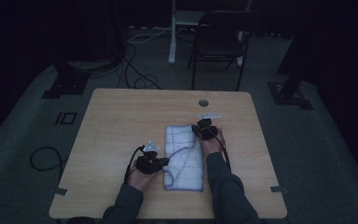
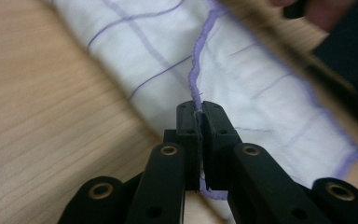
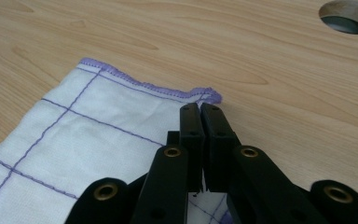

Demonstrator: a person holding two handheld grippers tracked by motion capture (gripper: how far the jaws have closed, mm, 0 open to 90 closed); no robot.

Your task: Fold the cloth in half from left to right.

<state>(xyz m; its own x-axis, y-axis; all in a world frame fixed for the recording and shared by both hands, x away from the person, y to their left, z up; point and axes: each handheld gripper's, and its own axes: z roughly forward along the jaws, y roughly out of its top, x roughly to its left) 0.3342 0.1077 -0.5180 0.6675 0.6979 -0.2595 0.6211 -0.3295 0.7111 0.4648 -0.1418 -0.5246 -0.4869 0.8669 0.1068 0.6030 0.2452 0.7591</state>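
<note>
White cloth (image 1: 184, 156) with purple grid lines and a purple stitched hem, folded into a long strip, lying flat on the wooden table (image 1: 121, 121), just right of the middle and toward the near edge. Round cable hole (image 1: 203, 102) in the tabletop a little beyond the cloth's far end.

Left gripper (image 1: 164, 162) at the cloth's left side, near its near end, pointing in across the fabric. In the left gripper view: left gripper (image 2: 199, 109) with jaws pressed together, a thin edge of the cloth (image 2: 242, 88) pinched between the pads, the wavy purple hem running away from the tips across the upper layer.

Right gripper (image 1: 200, 126) at the cloth's far right corner, held from the near side. In the right gripper view: right gripper (image 3: 199, 108) with jaws closed tight, lying over the cloth (image 3: 74, 135) just short of the far corner, fabric passing under and between the pads; corner hem slightly curled just beyond the tips; cable hole (image 3: 347, 18) well beyond the cloth.

Both forearms in dark sleeves, coming in from the table's near edge either side of the cloth.
</note>
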